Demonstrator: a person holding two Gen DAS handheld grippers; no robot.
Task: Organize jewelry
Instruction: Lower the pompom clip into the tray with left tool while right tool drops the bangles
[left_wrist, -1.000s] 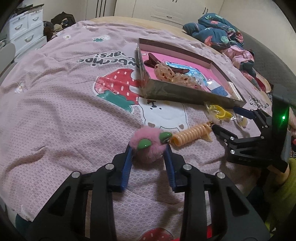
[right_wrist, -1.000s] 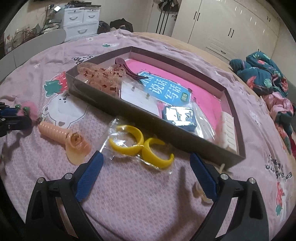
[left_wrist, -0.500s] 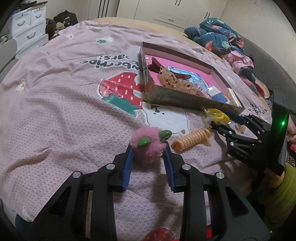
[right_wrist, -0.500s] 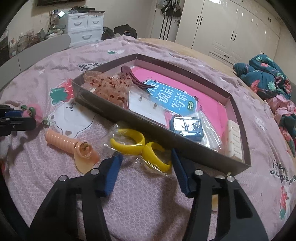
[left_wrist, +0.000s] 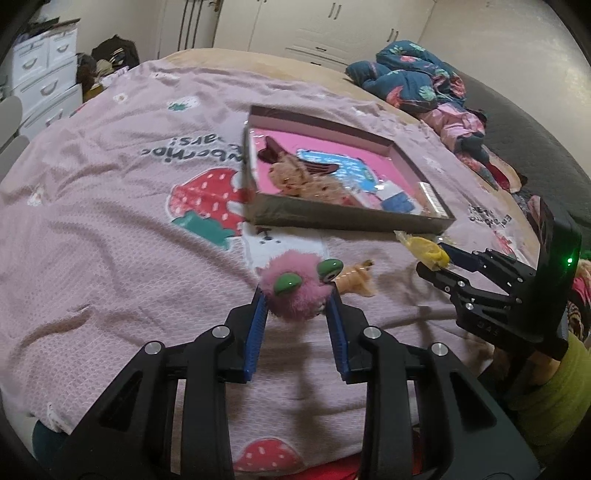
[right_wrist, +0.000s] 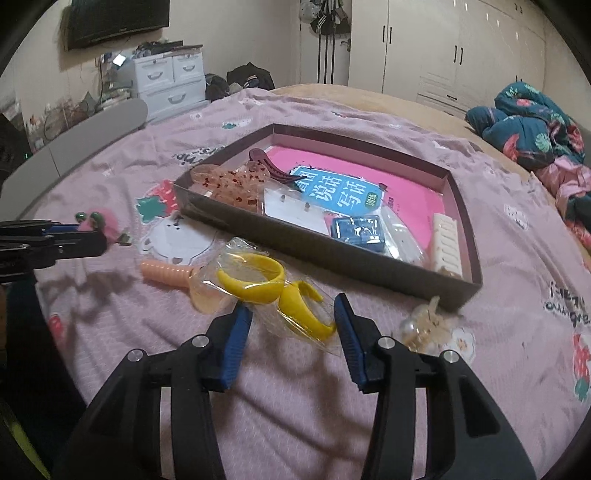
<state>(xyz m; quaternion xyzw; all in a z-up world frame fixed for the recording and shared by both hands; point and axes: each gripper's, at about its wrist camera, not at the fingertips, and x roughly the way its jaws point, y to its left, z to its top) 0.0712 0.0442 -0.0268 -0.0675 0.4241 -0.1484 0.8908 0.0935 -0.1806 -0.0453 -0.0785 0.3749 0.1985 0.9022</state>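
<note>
We see the pink pompom clip (left_wrist: 295, 291), fluffy with two green beads, clamped between the blue pads of the left gripper (left_wrist: 297, 306), lifted off the pink bedspread (left_wrist: 110, 240). In the right wrist view it sits at 9 o'clock, at the tip of that same gripper (right_wrist: 86, 230).

The bagged yellow hoops (right_wrist: 273, 291) lie between the fingers of the right gripper (right_wrist: 293, 321); jaws are narrowed around the clear bag, but we cannot tell if the pads actually press it. In the left wrist view the same bag (left_wrist: 424, 249) is at 3 o'clock, at the right gripper's tips (left_wrist: 439, 264).

The peach coil hair tie (right_wrist: 166, 273) lies on the bedspread at 10 o'clock from the hoops, its wide end touching the bag. A pearl clip (right_wrist: 424, 328) sits at 3 o'clock from the right gripper, just beside the tray corner.

The cardboard tray (right_wrist: 332, 254) with pink floor lies at 12 o'clock, just beyond the hoops. It holds a speckled claw clip (right_wrist: 229, 184), a dark red clip (right_wrist: 273, 168), a blue card (right_wrist: 340, 190), a blue packet (right_wrist: 358, 229) and a white comb (right_wrist: 447, 243).

A heap of clothes (right_wrist: 532, 129) lies at 2 o'clock, well apart.
</note>
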